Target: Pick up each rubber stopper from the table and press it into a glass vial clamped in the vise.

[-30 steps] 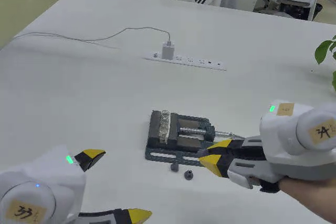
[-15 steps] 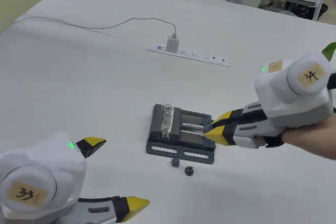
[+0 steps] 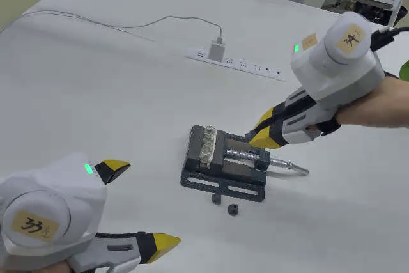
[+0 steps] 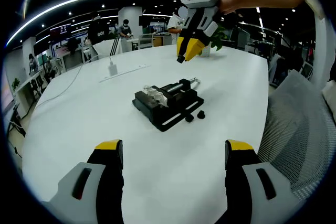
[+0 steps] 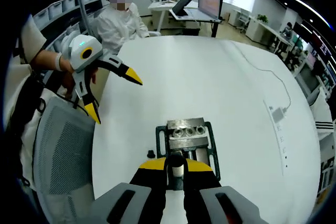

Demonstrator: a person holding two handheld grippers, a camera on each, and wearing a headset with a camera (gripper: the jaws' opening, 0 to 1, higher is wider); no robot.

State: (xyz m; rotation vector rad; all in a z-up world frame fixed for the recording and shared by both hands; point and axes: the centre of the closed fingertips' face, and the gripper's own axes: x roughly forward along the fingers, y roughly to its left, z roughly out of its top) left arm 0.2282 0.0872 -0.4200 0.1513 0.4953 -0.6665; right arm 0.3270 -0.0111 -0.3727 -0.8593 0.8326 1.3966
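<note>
Head view: the right tool (image 3: 259,137) hangs over the screw end of the vise (image 3: 223,180), its jaws drawn together. Glass vials (image 3: 208,145) stand in a row, clamped in the vise. Two loose stoppers (image 3: 233,209) lie on the white table (image 3: 96,94) just in front of the vise. The left tool (image 3: 140,208) is near the lower left, well apart from the vise, jaws spread wide and empty.

Left gripper view: the vise sits mid-table with both loose stoppers beside it. The right tool is raised above the vise.

Right gripper view: the yellow-tipped jaws pinch a small held stopper (image 5: 176,168), pale with a dark top, above the vise. Three vial mouths show in the clamp.
</note>
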